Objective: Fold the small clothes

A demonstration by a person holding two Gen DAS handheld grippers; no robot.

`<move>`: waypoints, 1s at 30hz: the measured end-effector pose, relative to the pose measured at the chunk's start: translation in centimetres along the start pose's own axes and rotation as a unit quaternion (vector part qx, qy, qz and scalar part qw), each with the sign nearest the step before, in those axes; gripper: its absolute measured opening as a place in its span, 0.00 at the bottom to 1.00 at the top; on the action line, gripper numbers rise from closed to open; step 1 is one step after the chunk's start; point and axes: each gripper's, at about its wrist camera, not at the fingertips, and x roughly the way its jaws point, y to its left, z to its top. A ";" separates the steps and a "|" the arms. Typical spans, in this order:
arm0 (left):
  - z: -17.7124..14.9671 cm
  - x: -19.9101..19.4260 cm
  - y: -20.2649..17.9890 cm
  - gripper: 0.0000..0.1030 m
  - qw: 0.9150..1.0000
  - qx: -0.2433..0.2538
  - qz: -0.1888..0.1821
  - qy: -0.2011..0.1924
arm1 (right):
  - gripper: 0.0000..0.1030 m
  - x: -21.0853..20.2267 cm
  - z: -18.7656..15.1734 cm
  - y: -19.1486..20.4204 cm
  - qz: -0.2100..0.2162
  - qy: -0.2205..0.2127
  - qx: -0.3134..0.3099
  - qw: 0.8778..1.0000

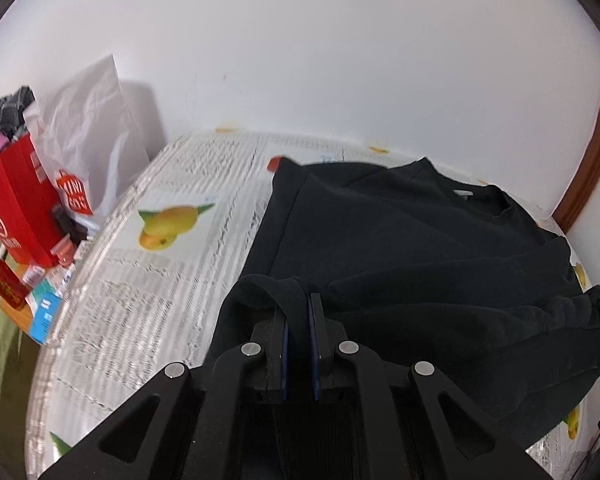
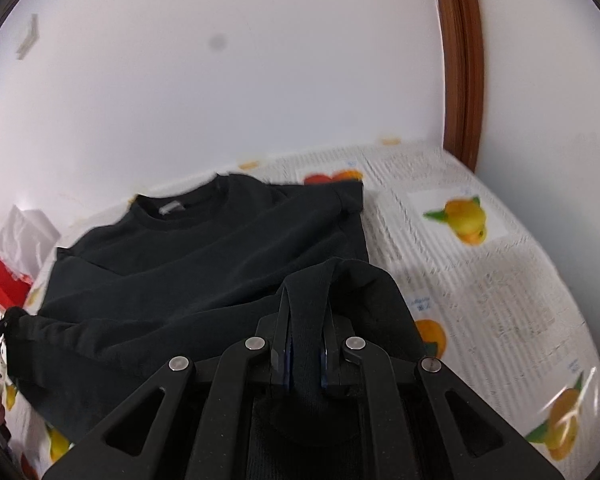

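A black sweatshirt (image 1: 400, 232) lies on the table, its collar toward the wall, its near hem lifted and carried over the body. My left gripper (image 1: 298, 300) is shut on a fold of the hem at the garment's left corner. In the right wrist view the same black sweatshirt (image 2: 204, 256) spreads leftward. My right gripper (image 2: 306, 304) is shut on the hem's right corner, with cloth bunched between the pads. The other gripper's tip shows at each view's edge, holding the far corner.
The table wears a glossy cloth (image 1: 160, 280) printed with text and fruit. A red paper bag (image 1: 16, 208) and a white plastic bag (image 1: 88, 132) stand at the left with small boxes (image 1: 44, 312). A white wall runs close behind; brown door trim (image 2: 460, 72) rises at the right.
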 end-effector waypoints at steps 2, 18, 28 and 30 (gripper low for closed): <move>-0.2 0.2 0.1 0.11 1.000 0.001 -0.004 0.006 | 0.11 0.5 -0.2 0.0 -0.007 0.007 -0.002 1.000; -5.1 -4.9 6.0 0.55 0.999 0.002 -0.038 0.024 | 0.55 -7.4 -4.8 -5.9 -0.011 0.026 0.003 1.000; -5.8 -1.3 6.6 0.55 0.996 -0.006 -0.068 0.058 | 0.55 -3.8 -6.6 -6.6 0.037 0.057 0.038 0.997; -5.9 -1.2 6.3 0.40 0.996 -0.006 -0.068 0.055 | 0.47 -3.1 -6.5 -6.3 0.049 0.063 0.043 0.996</move>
